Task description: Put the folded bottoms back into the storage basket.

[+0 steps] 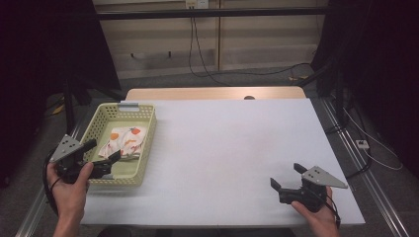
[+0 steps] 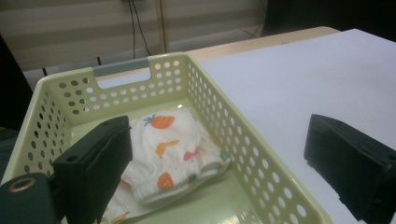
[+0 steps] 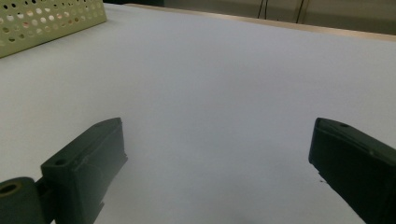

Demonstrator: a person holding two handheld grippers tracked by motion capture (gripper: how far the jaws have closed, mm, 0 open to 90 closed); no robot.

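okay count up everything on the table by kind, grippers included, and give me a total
Basket, pale yellow, perforated: 1
Folded cloth, white with fruit print, in the basket: 1
Grippers, both open: 2, left gripper over the basket's near end, right gripper above bare table
Total: 4

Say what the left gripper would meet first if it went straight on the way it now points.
Probably the folded fruit-print cloth in the yellow basket: the left gripper, open, points over the basket's near rim at it. Depth is unclear; one finger may catch the side wall first.
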